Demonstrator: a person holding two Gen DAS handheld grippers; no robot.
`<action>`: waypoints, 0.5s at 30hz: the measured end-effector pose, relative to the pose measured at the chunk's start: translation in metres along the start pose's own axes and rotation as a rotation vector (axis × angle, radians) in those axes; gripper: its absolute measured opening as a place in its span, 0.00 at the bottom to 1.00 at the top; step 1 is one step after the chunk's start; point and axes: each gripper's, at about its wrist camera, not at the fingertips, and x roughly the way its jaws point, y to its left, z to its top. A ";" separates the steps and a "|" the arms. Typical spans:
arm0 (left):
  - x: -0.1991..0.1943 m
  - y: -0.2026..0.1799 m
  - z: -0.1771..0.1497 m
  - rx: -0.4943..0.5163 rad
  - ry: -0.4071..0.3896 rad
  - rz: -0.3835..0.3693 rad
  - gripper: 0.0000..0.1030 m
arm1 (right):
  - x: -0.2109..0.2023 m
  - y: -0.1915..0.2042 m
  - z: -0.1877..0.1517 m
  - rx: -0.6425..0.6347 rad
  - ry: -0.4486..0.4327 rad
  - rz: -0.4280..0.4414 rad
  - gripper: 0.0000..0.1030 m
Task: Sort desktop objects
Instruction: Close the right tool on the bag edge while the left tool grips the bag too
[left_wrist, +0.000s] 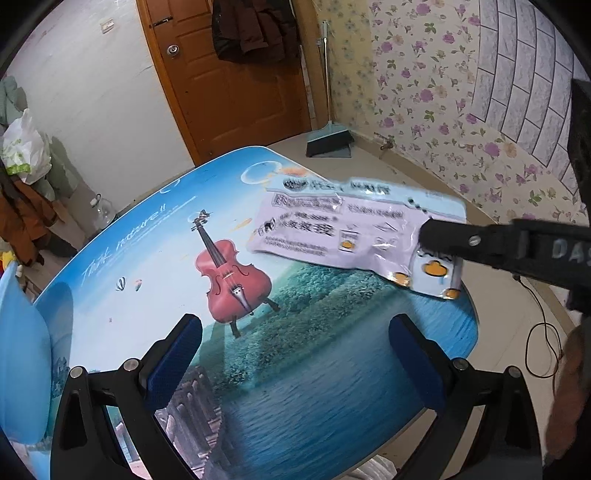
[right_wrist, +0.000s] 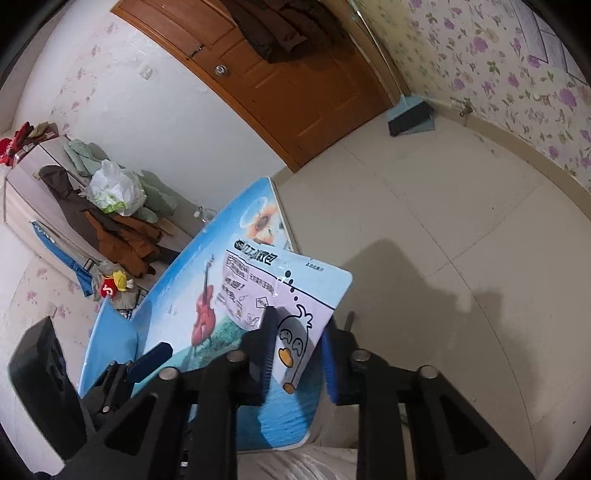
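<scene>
Left hand-held gripper (left_wrist: 295, 354): nearest the left wrist lens, at 6 o'clock in that view; its blue pads stand wide apart with nothing between them, hovering over the counter's printed water.
Right hand-held gripper (right_wrist: 299, 354): at 6 o'clock in its own view; its jaws are drawn in on the duck-printed end of the packet. In the left wrist view it enters from 3 o'clock as a black finger lying over the same end.
Packet (left_wrist: 354, 225): a flat, glossy lilac pouch with printed text, lying on the counter toward 1 o'clock in the left view; the end by the counter's edge is the one gripped.
Counter (left_wrist: 155, 251): small top with a violin print and rounded corners, its surface bare around the packet.
Step in hand: judged to be securing the packet for a lift. The film looks slick and limp, so the pinch wants to sit well in from the corner, and the lift should be slow enough that the free end peels off and does not swing.
Edges: the gripped end sits at the counter's rim, with the floor (right_wrist: 443, 221) directly beyond; a slip there would likely drop the packet off.
Open room: clear air above the counter and over the floor toward 2 o'clock in the right view; the broom (right_wrist: 410, 114) and door (right_wrist: 295, 81) stand well apart.
</scene>
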 end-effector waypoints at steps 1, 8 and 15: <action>-0.001 0.000 0.000 -0.002 -0.001 0.002 1.00 | -0.003 0.007 0.001 -0.020 -0.008 0.005 0.09; -0.005 0.005 0.002 -0.012 -0.031 0.027 0.99 | -0.021 0.047 0.004 -0.107 -0.034 0.067 0.03; -0.015 0.006 0.003 0.037 -0.134 0.099 0.99 | -0.035 0.074 0.003 -0.131 -0.037 0.130 0.02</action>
